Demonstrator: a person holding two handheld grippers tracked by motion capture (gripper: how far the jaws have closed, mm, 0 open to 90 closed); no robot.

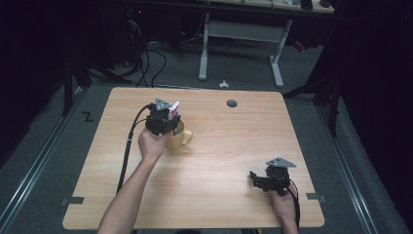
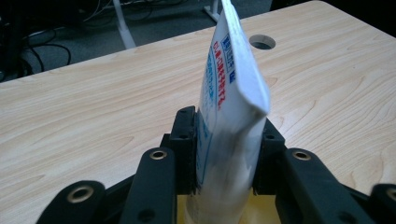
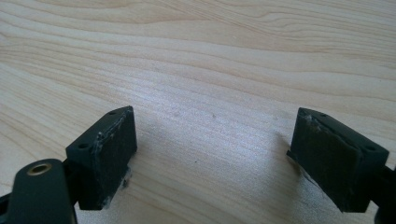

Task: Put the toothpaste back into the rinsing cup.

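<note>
High view, left of centre: left gripper [image 1: 163, 119] with fingers pinching a white printed tube [image 2: 229, 116] upright over the yellow mug [image 1: 179, 138] on the tabletop [image 1: 224, 146], probably mid-placement, lowering next; lower right, right gripper [image 3: 212, 154] idle, fingers spread.

Beyond my wooden table [image 1: 219, 161], with its round cable hole [image 1: 232, 103], a white-legged desk [image 1: 241, 34] stands on grey carpet. Black cables [image 1: 146, 63] lie tangled on the floor left of that desk, and a small white object [image 1: 223, 84] sits near the table's far edge.

Wooden table [image 1: 219, 161] bearing a yellow mug [image 1: 178, 138]
</note>
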